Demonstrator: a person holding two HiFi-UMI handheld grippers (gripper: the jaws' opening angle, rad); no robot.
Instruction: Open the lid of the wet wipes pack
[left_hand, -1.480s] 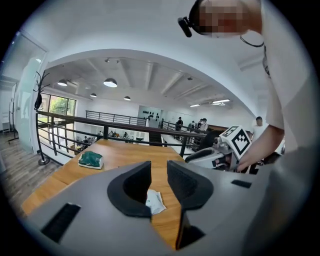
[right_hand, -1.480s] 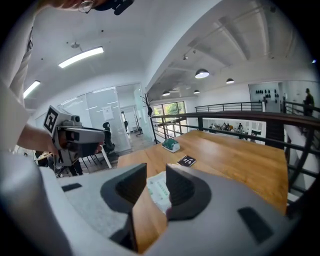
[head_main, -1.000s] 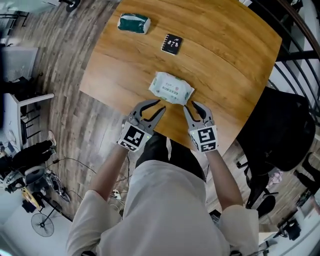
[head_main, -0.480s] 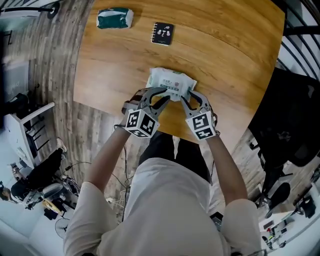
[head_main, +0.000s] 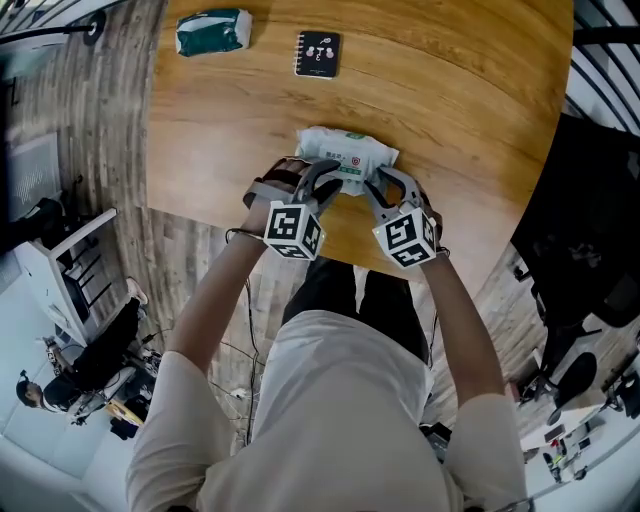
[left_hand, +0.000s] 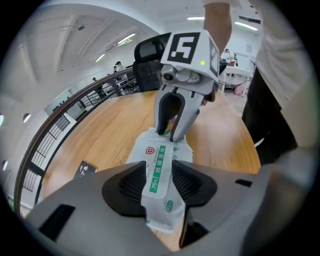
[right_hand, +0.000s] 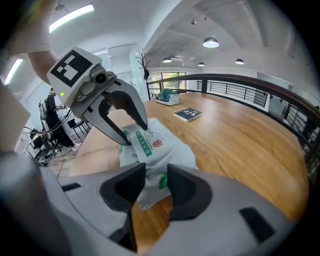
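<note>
On table, wet wipes pack is straddled by L gripper & R gripper; both jaws were just opened wide (pack ends lie between them, unpinched).

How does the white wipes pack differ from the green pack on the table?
Colour: the white wipes pack is white with a green label; the green pack is dark green. Place: the white wipes pack lies at the person's edge of the wooden table; the green pack at its far left corner. Both are soft packs lying flat.
</note>
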